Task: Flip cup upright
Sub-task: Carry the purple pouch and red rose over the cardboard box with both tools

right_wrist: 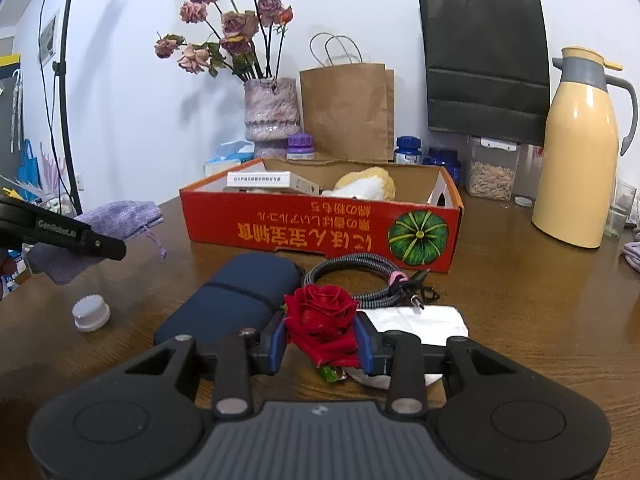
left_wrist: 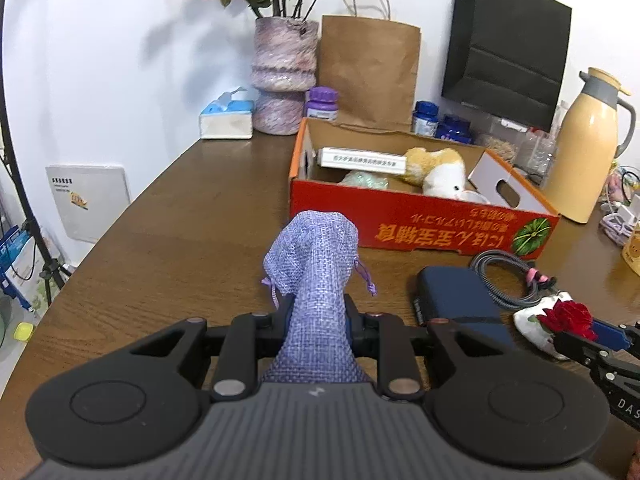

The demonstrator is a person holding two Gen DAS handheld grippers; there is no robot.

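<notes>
Holding plush toy (left_wrist: 438,174) — orange box (left_wrist: 400,228).

Two paper bags, one brown (right_wrist: 344,110), one black (right_wrist: 486,64); one vase (right_wrist: 272,110) of dried roses; one red cardboard box (right_wrist: 320,230); one yellow thermos jug (right_wrist: 580,152); one purple drawstring pouch (left_wrist: 316,264); one red rose (right_wrist: 322,320); one navy case (right_wrist: 236,296); one coiled cable (right_wrist: 360,280); one white bottle cap (right_wrist: 91,313); two grippers, left (left_wrist: 318,316), right (right_wrist: 322,342).
</notes>
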